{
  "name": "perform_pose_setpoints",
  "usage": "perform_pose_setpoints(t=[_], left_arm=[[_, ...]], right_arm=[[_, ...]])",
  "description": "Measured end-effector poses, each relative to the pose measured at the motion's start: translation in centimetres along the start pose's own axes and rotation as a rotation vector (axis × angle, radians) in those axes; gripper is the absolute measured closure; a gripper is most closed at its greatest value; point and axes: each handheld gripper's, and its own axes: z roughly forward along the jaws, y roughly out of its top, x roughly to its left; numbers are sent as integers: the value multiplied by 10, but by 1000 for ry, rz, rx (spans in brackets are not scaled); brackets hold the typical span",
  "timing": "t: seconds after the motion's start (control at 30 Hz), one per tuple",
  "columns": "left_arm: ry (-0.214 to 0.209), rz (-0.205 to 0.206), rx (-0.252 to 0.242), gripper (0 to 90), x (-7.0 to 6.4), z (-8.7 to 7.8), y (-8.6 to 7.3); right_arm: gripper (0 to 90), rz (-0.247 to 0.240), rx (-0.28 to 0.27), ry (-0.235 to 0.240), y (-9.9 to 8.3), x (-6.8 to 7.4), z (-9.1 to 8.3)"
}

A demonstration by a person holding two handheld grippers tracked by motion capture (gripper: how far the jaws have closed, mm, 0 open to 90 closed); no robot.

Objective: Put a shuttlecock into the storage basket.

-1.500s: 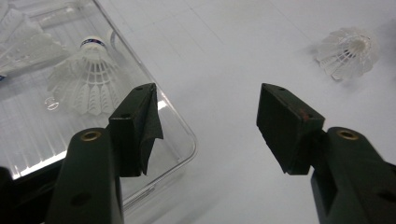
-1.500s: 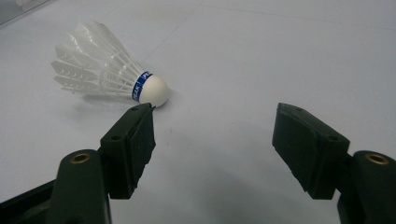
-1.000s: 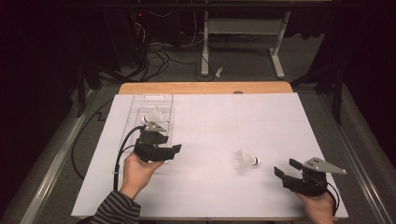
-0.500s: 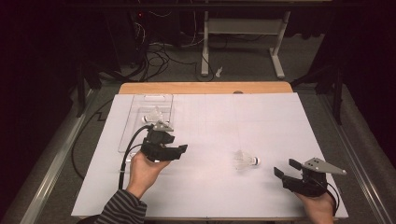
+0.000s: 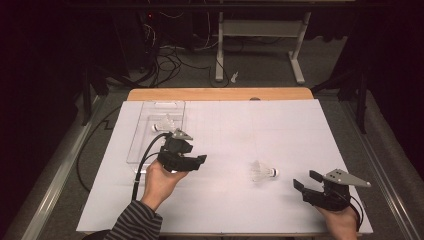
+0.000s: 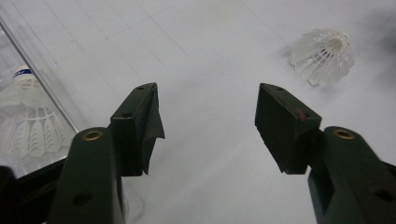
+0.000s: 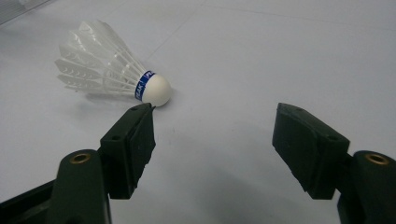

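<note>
A shuttlecock (image 5: 261, 171) is lying on its side on the white sheet (image 5: 240, 130) covering the table, between the two grippers and nearer the right one. Its cork is pointing toward the right gripper (image 5: 309, 181), its feathers toward the left one.

The right gripper is sitting low at the sheet's near right corner, held in a hand (image 5: 342, 222), with its jaws standing wide apart and holding nothing. In the right gripper view (image 7: 212, 128) the shuttlecock (image 7: 108, 72) is lying just beyond the left jaw's tip, its cork with a blue band nearly level with that tip, not between the jaws.

The left gripper (image 5: 196, 162) is hovering over the sheet just beside the near right corner of a clear tray (image 5: 141, 145), its jaws pointing toward the shuttlecock. In the left gripper view (image 6: 208, 109) its jaws are gaping wide and gripping nothing, and the shuttlecock (image 6: 323, 55) is showing well ahead, up at the right, feathers facing the camera.

A second shuttlecock (image 5: 165, 123) is resting inside the tray; in the left gripper view it (image 6: 23, 116) is standing with its cork up behind the tray's clear wall (image 6: 44, 84), left of the left jaw.
</note>
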Motion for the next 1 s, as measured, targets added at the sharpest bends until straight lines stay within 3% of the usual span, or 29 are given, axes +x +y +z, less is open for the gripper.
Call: perform_pose_setpoints(t=[1.0], left_arm=[[-30,35,68,412,-20,23,-14]], right_arm=[[305,-1,-1,1,0,0,0]])
